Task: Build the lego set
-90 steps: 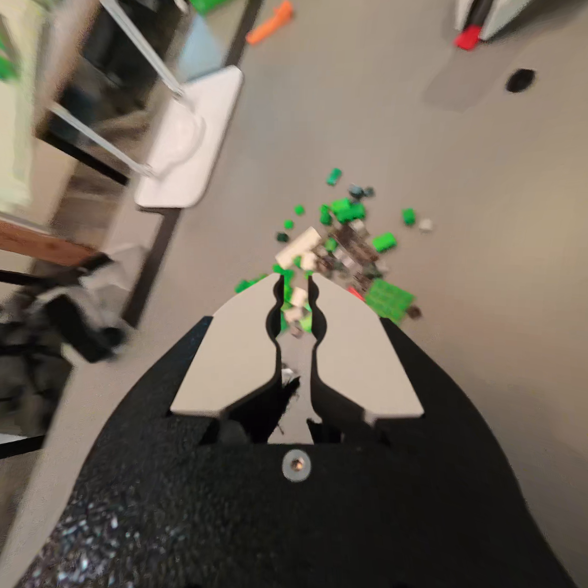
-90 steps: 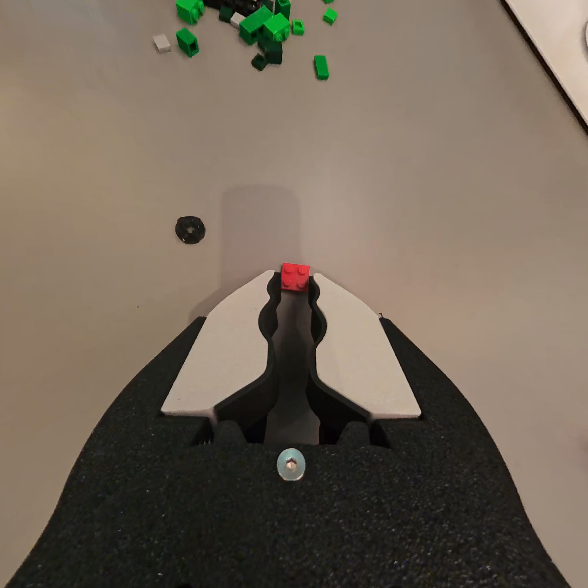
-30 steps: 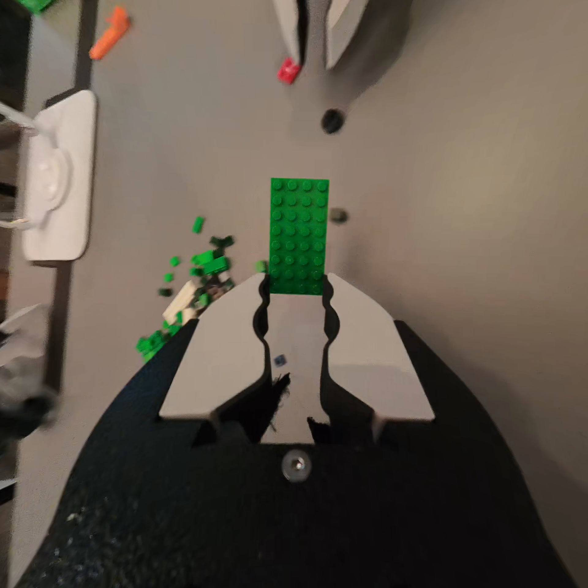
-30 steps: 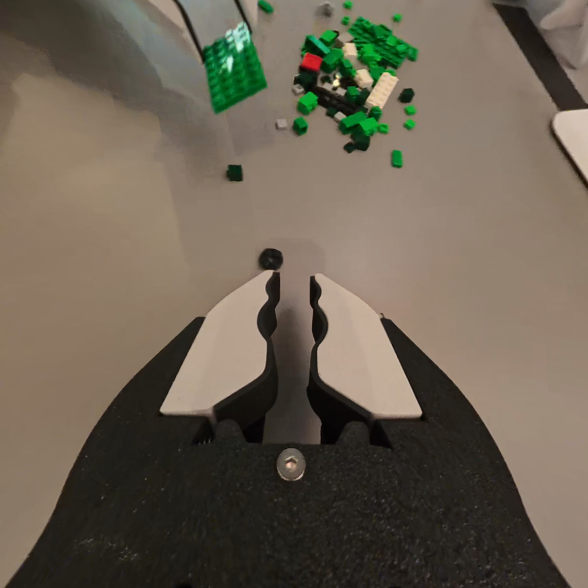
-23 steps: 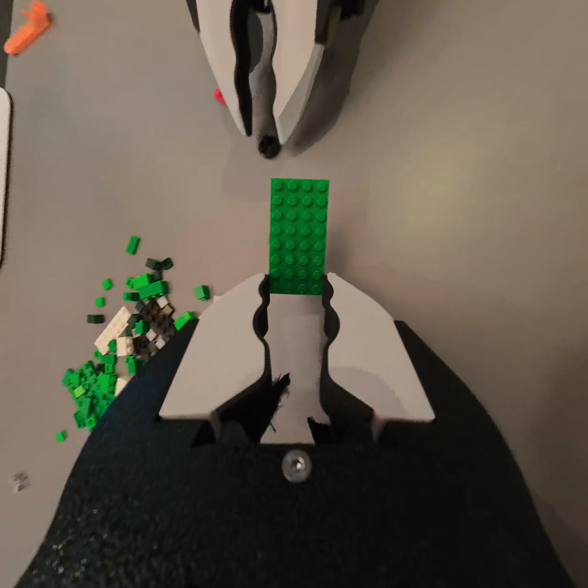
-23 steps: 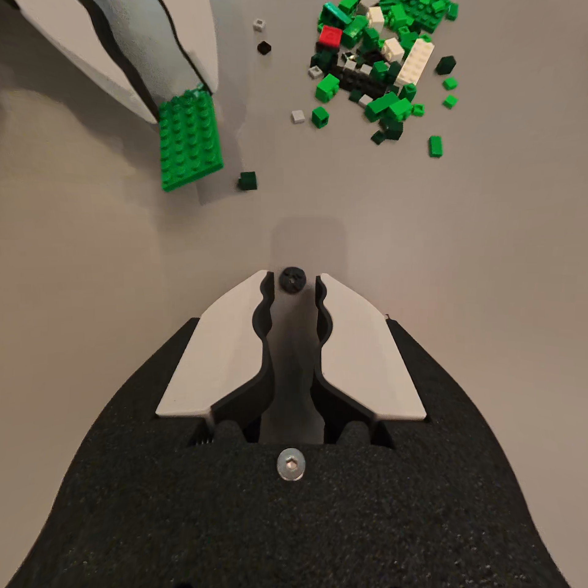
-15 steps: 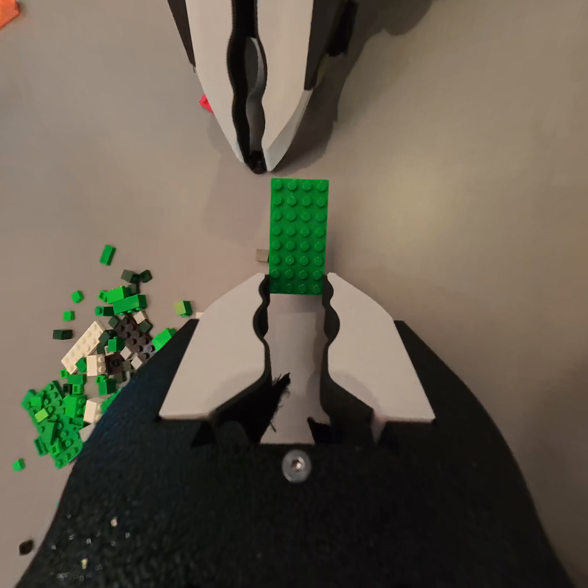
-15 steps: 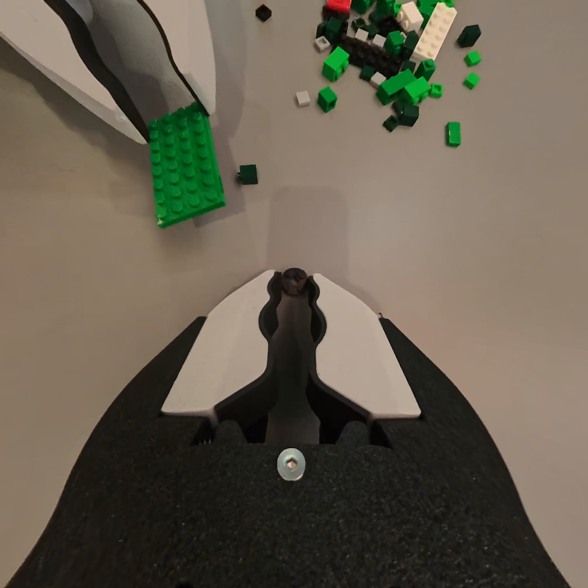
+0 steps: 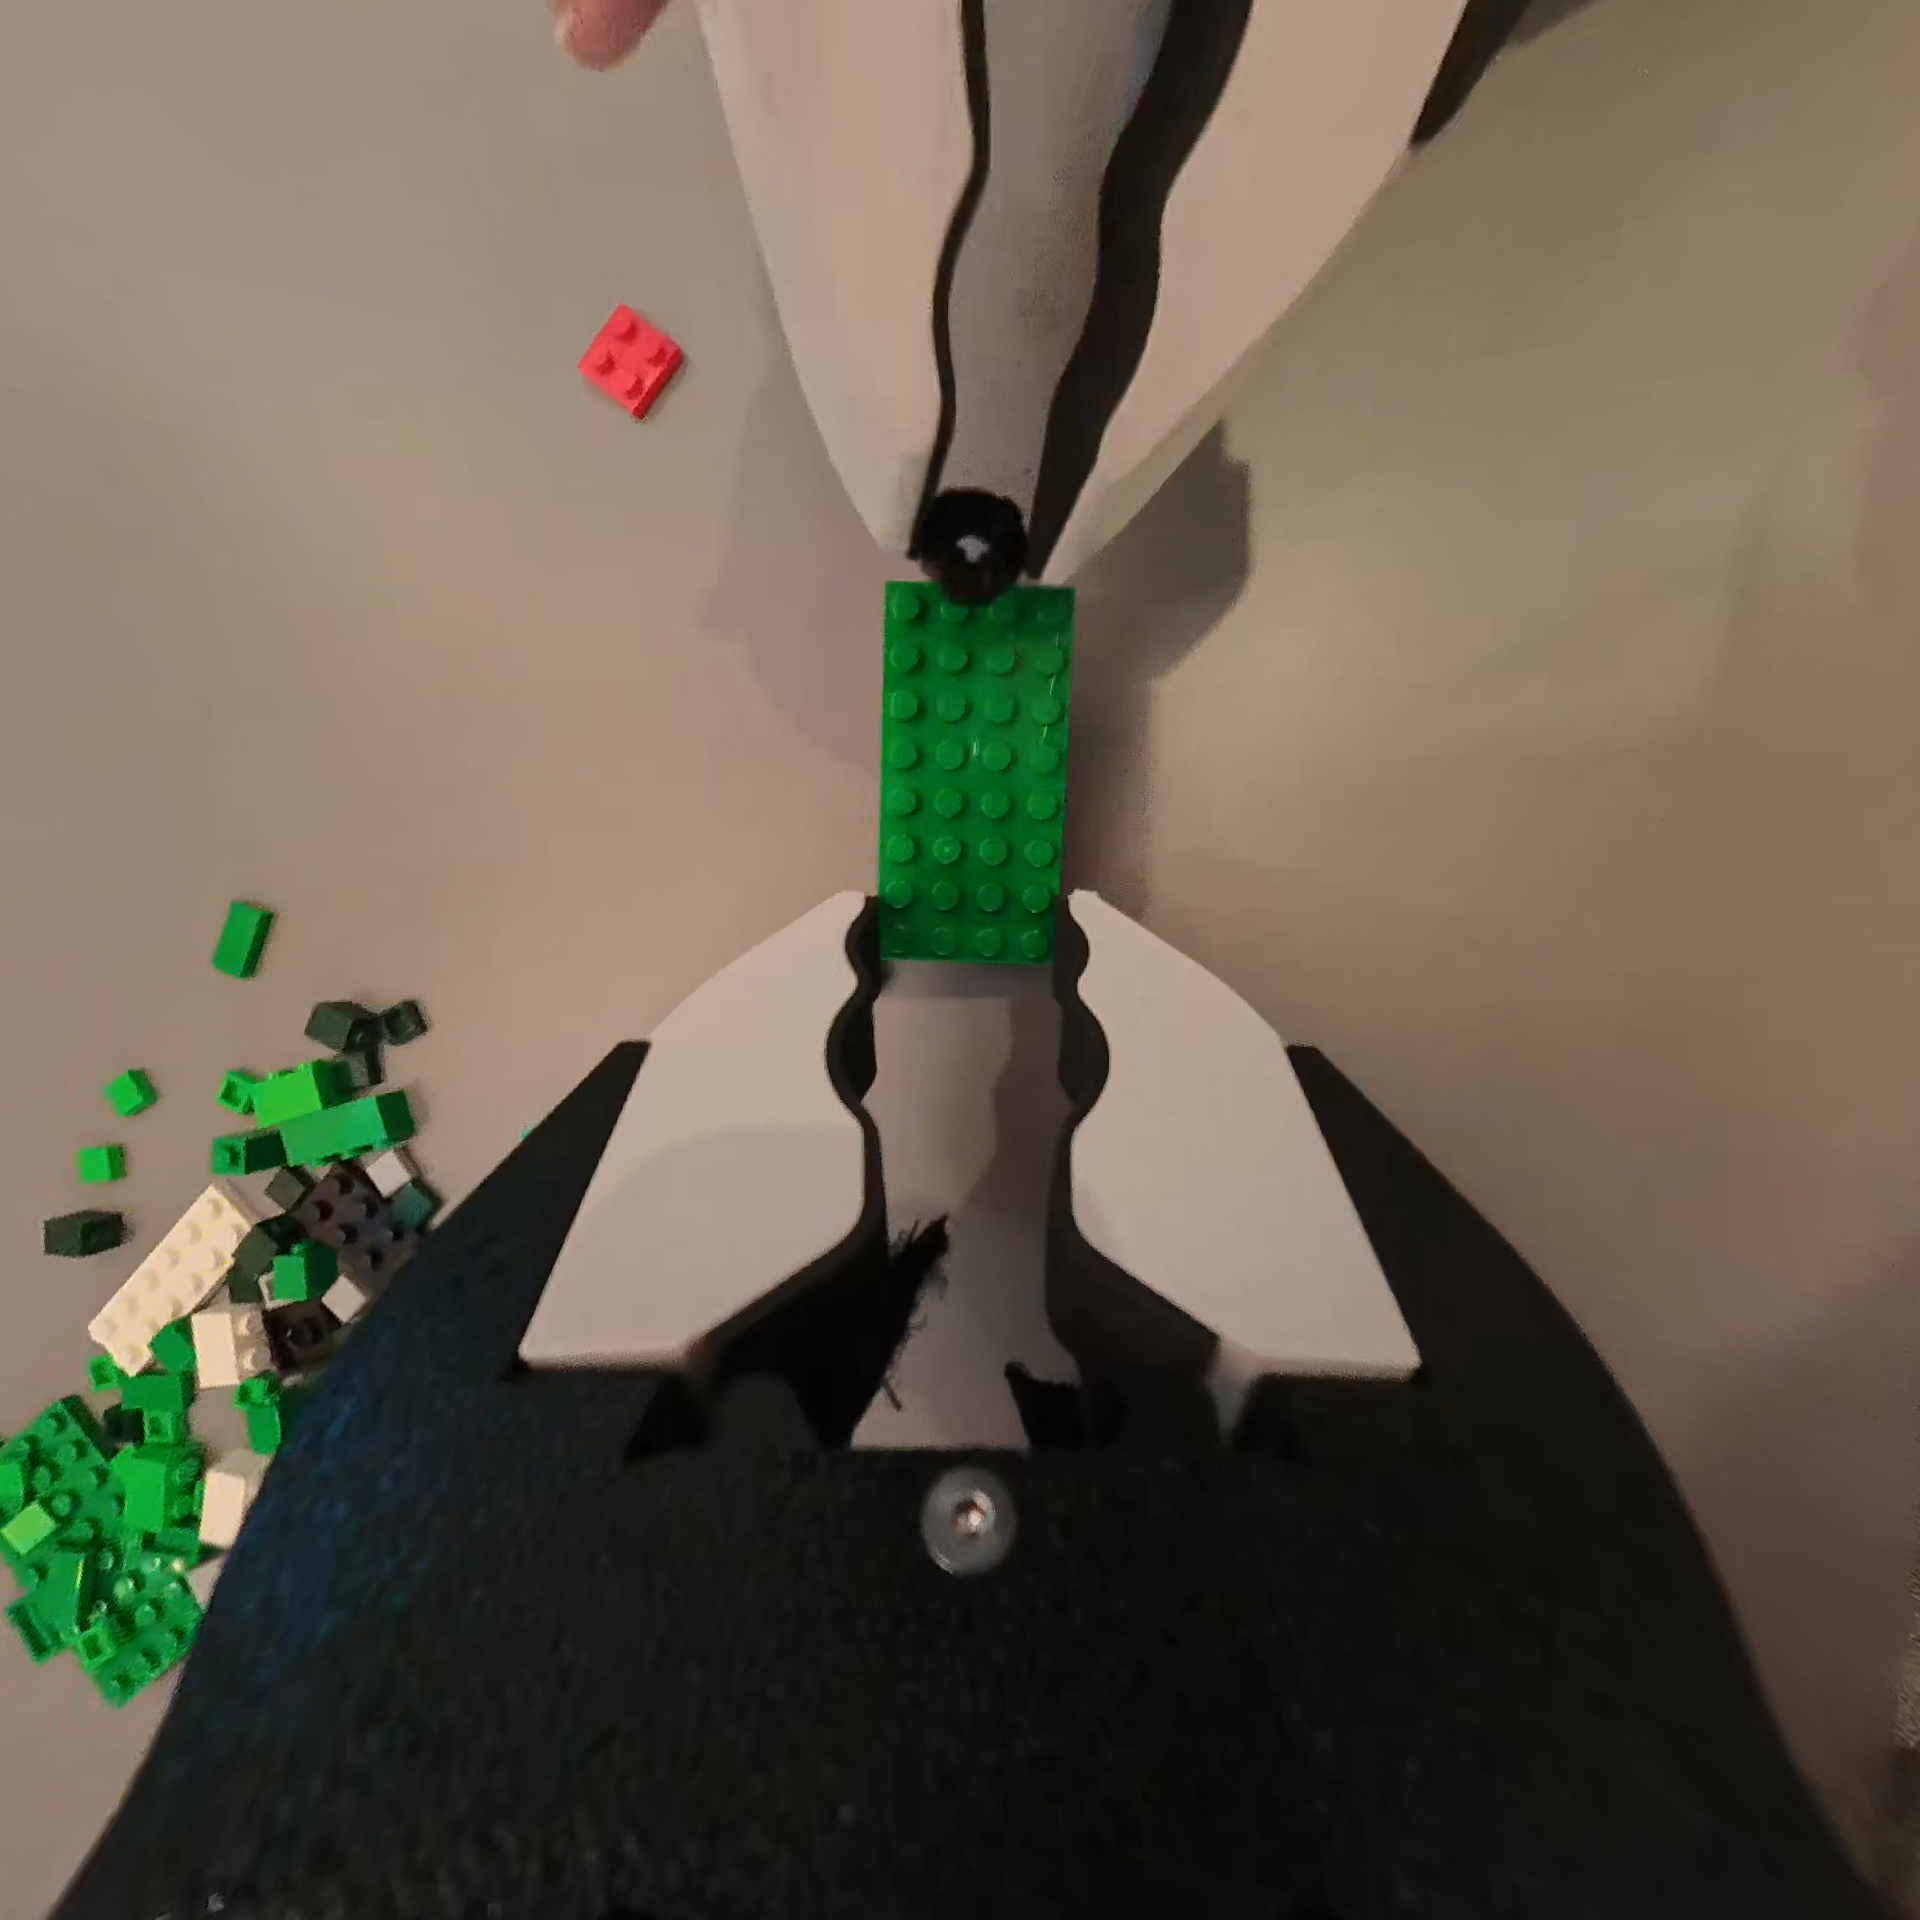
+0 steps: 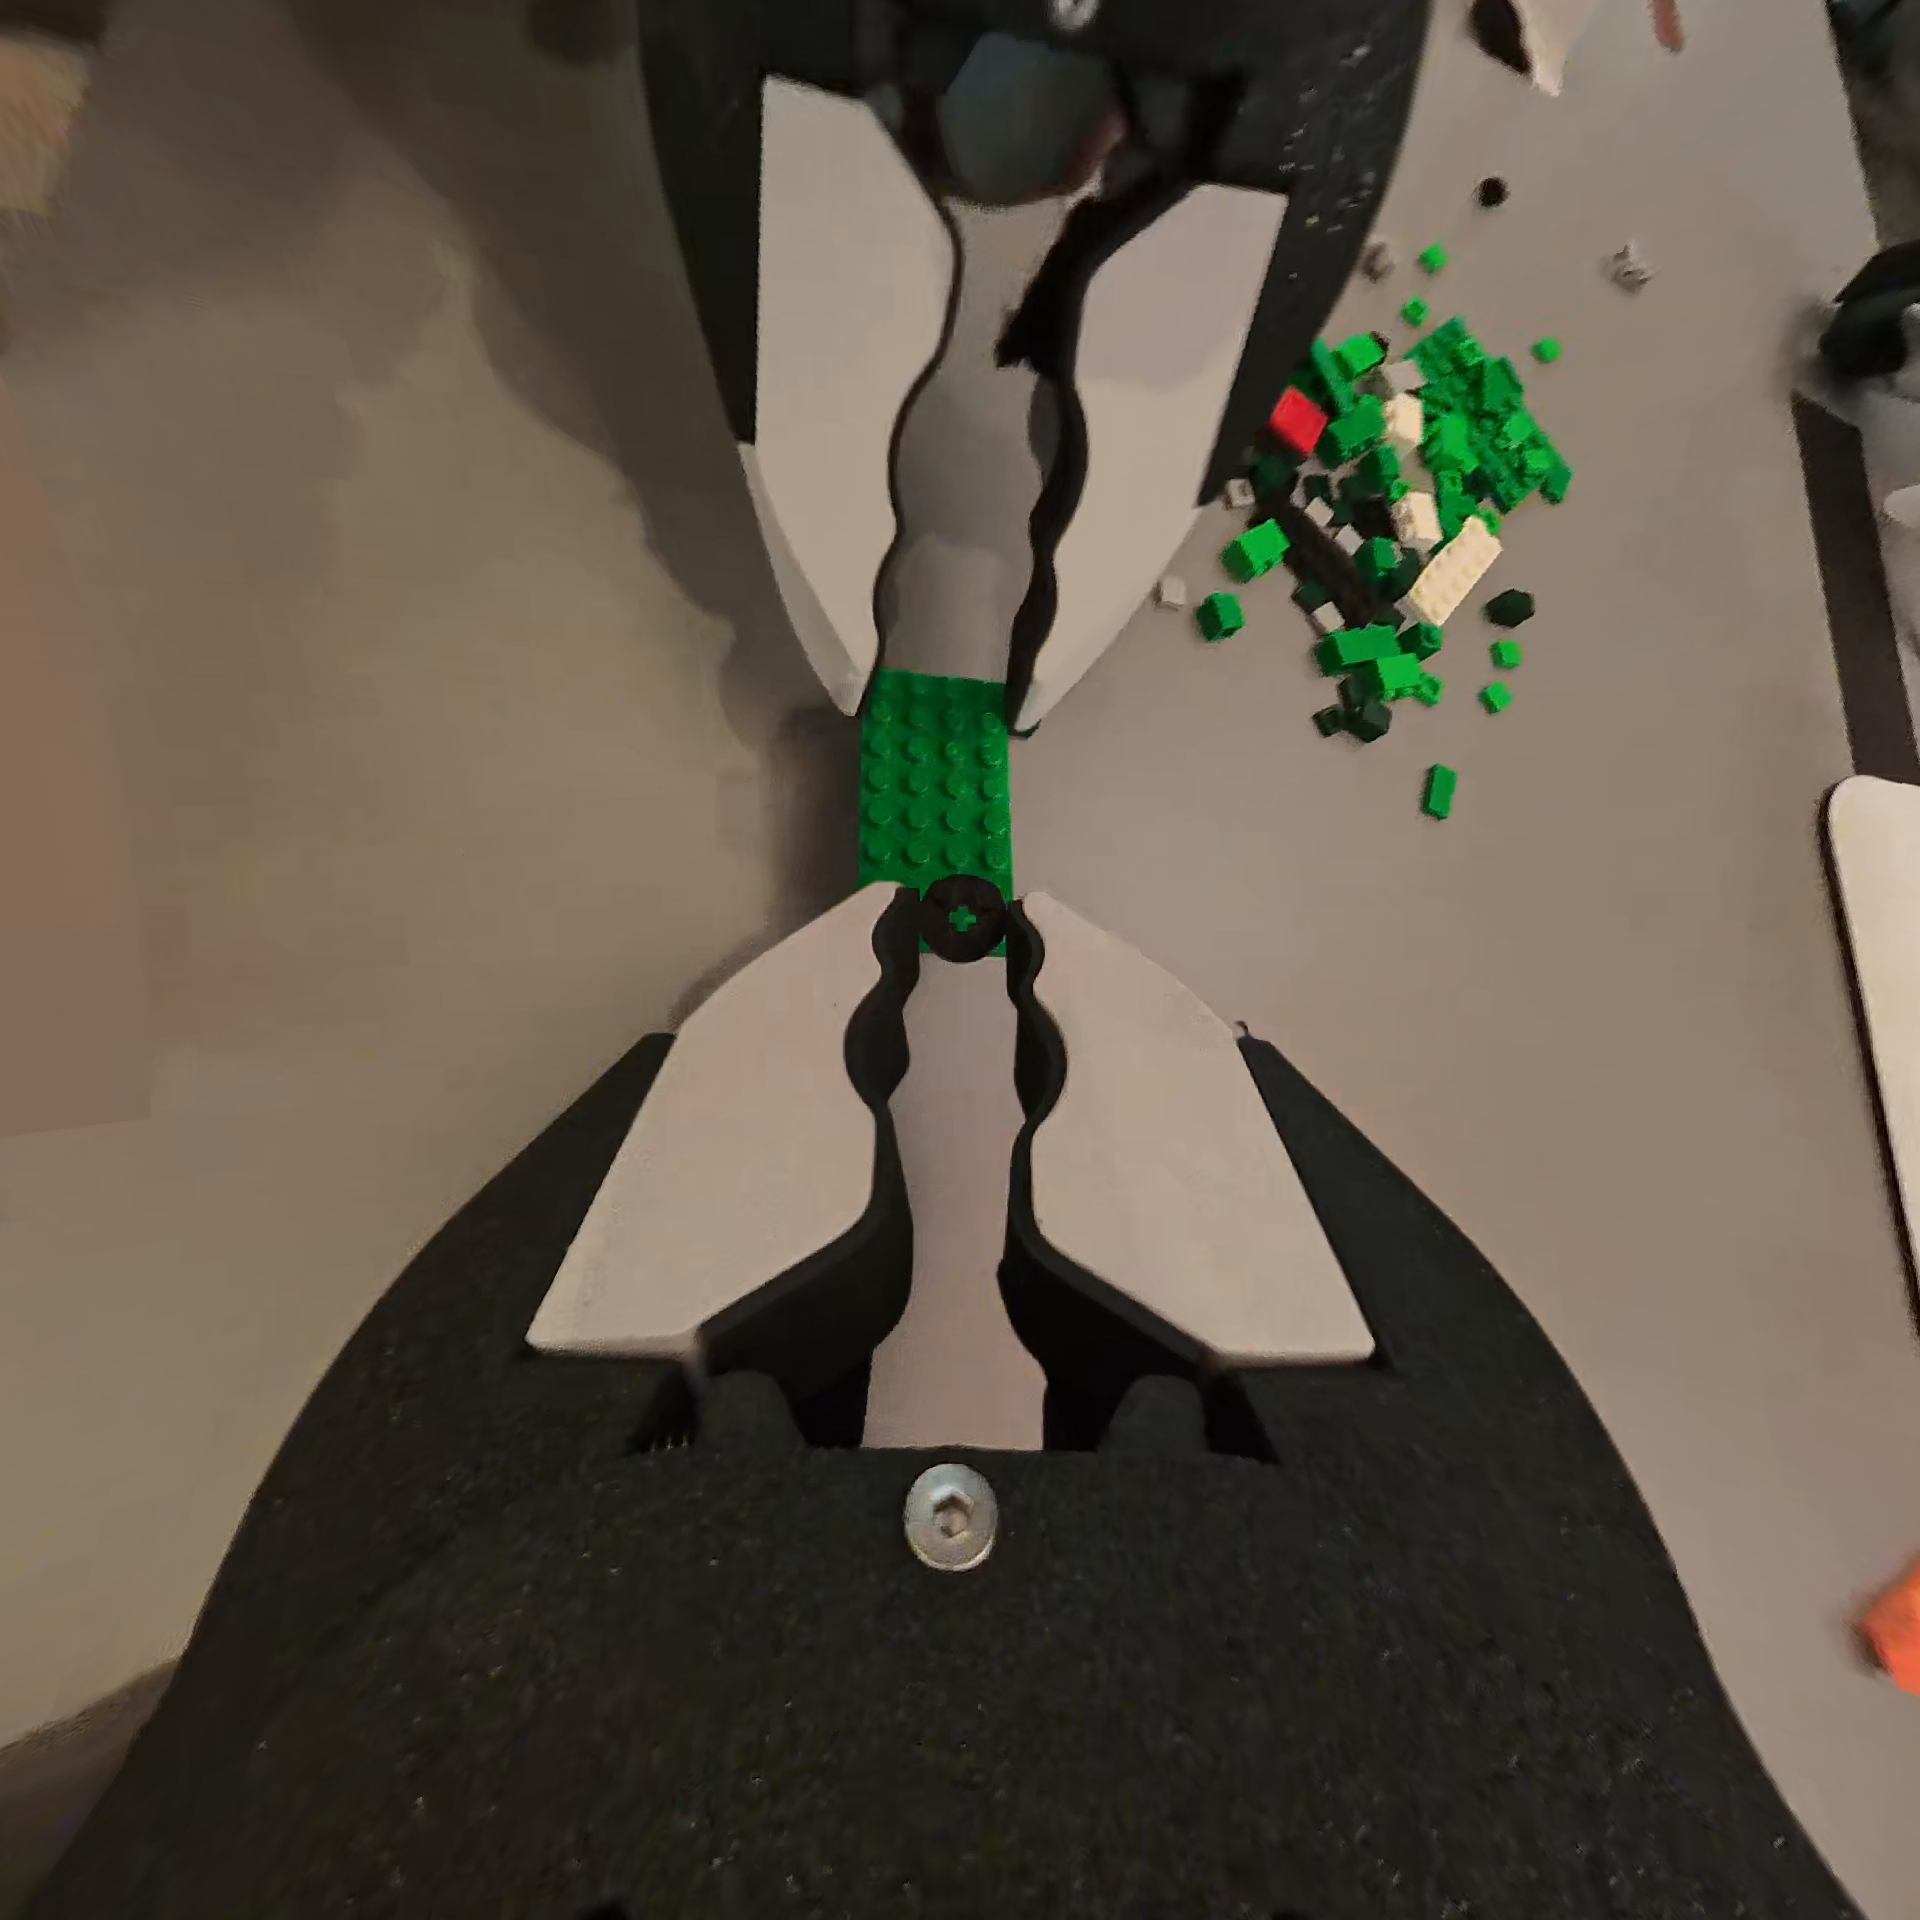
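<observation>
My left gripper (image 9: 971, 925) is shut on the near end of a long green studded plate (image 9: 977, 769) and holds it flat over the grey table. My right gripper (image 10: 961, 914) is shut on a small black round piece (image 10: 963, 918) and holds it at the plate's (image 10: 935, 790) other end, over the end row of studs. In the left wrist view the right gripper (image 9: 971, 540) comes in from the top with the black piece (image 9: 974, 548) at the plate's far edge. In the right wrist view the left gripper (image 10: 940, 696) faces mine from the top.
A pile of loose green, white and black bricks (image 9: 197, 1278) lies left of my left gripper; it shows at the right in the right wrist view (image 10: 1403, 520). A red square plate (image 9: 631, 361) lies alone. A white object (image 10: 1881, 935) and an orange piece (image 10: 1896, 1621) are at the right edge. The left gripper's tips are roughly 6 centimeters from the right gripper's.
My right gripper closed on the black round piece, lifted it off the table and brought it to the far end of the green plate. The two grippers have come together, tip to tip.
</observation>
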Motion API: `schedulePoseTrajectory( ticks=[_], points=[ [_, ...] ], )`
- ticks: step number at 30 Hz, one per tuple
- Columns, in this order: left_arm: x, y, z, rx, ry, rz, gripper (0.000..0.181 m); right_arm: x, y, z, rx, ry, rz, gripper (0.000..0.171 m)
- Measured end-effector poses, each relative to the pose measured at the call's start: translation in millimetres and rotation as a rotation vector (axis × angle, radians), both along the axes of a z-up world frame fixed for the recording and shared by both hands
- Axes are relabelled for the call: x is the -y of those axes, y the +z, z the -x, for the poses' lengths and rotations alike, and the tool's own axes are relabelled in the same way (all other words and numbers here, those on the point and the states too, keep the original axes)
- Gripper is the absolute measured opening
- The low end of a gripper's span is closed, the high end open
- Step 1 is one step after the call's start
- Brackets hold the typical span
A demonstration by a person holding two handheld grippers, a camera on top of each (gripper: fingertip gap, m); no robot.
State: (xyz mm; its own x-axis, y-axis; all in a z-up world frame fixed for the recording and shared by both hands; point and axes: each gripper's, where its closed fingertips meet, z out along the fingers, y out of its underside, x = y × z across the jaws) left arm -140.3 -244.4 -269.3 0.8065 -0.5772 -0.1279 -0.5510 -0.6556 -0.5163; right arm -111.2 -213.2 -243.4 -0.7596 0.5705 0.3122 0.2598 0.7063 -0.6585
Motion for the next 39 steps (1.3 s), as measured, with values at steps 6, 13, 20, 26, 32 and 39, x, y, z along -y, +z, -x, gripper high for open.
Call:
schedulePoseTrajectory(
  ticks=[6,13,20,26,32,39],
  points=[
    [-2,1,-10,0.000,-0.042,-0.003,0.031,0,-10,-5,0.045,0.015,-0.040,0.015],
    [0,0,-17,-0.018,-0.066,0.000,0.031,-1,-16,-11,0.089,0.020,-0.075,0.015],
    [0,0,-15,0.004,-0.056,-0.002,0.031,4,-12,-12,0.110,0.007,-0.002,0.035],
    [-1,2,-4,0.064,-0.004,-0.008,0.031,-15,-1,-7,-0.120,0.007,-0.138,0.047],
    [2,11,5,0.151,0.041,0.006,0.031,-15,-7,16,-0.557,0.096,-0.492,0.051],
    [7,14,5,0.193,0.040,0.015,0.031,7,-3,22,-0.770,0.167,-0.587,0.036]
  ],
)
